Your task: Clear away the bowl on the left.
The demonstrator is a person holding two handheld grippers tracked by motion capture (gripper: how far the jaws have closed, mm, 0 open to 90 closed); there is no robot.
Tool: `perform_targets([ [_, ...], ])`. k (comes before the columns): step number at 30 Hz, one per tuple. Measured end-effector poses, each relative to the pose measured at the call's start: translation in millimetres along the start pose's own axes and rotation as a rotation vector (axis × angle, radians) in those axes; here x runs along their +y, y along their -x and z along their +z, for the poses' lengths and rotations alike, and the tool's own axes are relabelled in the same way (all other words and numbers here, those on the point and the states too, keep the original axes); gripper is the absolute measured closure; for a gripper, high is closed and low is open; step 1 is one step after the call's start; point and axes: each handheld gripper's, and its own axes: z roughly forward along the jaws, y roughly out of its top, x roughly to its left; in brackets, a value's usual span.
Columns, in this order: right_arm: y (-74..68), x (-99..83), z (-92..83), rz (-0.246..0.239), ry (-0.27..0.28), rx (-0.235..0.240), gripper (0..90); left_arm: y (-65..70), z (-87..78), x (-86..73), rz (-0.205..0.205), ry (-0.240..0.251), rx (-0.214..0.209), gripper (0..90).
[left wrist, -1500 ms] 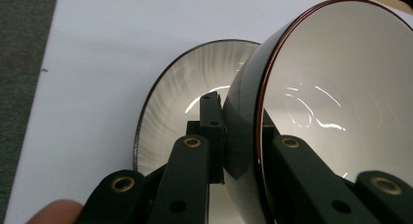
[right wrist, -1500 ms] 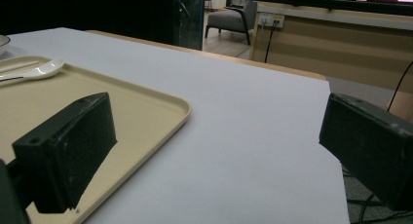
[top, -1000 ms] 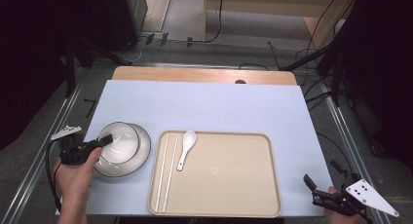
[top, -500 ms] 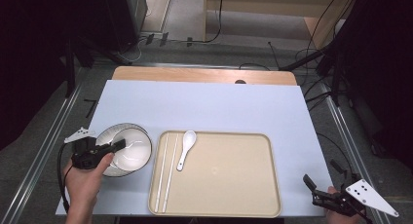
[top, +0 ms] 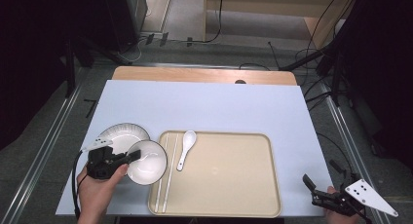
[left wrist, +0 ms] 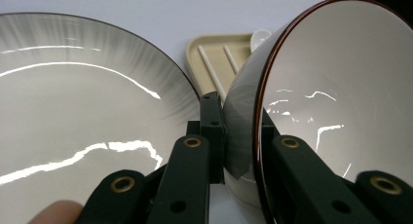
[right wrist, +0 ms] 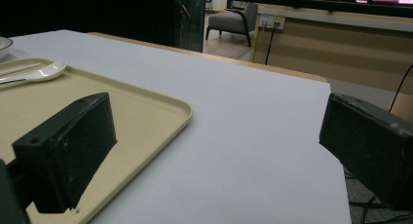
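Observation:
My left gripper [top: 127, 158] is shut on the near rim of a white bowl [top: 147, 162] with a brown edge. It holds the bowl tilted, beside the grey-rimmed plate [top: 121, 135] and over the left edge of the beige tray [top: 229, 175]. In the left gripper view one jaw sits inside the bowl [left wrist: 341, 87] and the other outside its wall, with the plate [left wrist: 73, 112] to the left. A white spoon [top: 186, 148] and a pair of chopsticks [top: 165, 175] lie on the tray's left side. My right gripper [top: 316, 192] rests open at the table's near right corner, holding nothing.
A pale blue mat [top: 204, 107] covers the table, with a wooden strip [top: 204, 75] along the far edge. In the right gripper view the tray's corner [right wrist: 175, 109] lies left of open mat. Cables and stands crowd the floor around the table.
The left gripper has lifted the bowl off the plate and carried it right and nearer, to the tray's left edge. The plate now lies bare. The right gripper has stayed put.

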Motion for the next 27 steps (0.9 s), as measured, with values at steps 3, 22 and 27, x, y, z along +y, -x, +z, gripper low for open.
perform_targets([
  [3, 0.1, -0.1, 0.4, 0.001, -0.001, 0.000, 0.2, 5.9, 4.2, -2.9, 0.010, -0.015, -0.017, 83.0],
  [22, -0.2, -0.2, 0.6, 0.002, -0.002, 0.001, 0.2, 45.9, 30.7, -21.1, 0.078, -0.127, -0.111, 83.0],
  [27, -0.3, -0.3, 0.9, 0.003, -0.003, 0.002, 0.2, 54.8, 37.1, -26.2, 0.097, -0.157, -0.127, 82.9],
])
